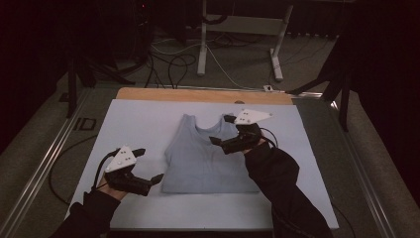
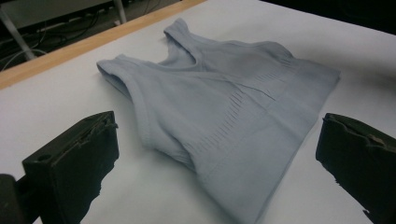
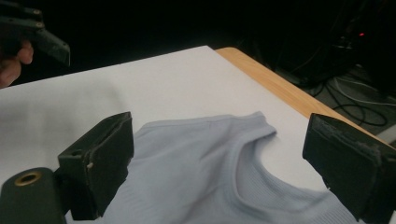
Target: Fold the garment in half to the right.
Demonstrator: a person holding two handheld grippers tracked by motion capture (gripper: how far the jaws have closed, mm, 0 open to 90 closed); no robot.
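A pale blue ribbed-knit tank top (image 1: 205, 156) lies flat mid-tabletop (image 1: 143, 119) on smooth white sheeting. The left claw (image 1: 148, 163), spread wide, sits beside its hem; the right claw (image 1: 222, 130), also wide, hovers over a shoulder strap.

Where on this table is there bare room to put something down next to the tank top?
Bare white surface runs along the table between the tank top and the wooden far edge, and along the near edge below the hem. It is tighter at the top's sides: the left gripper is open by the lower left corner, the right gripper open over the right strap.
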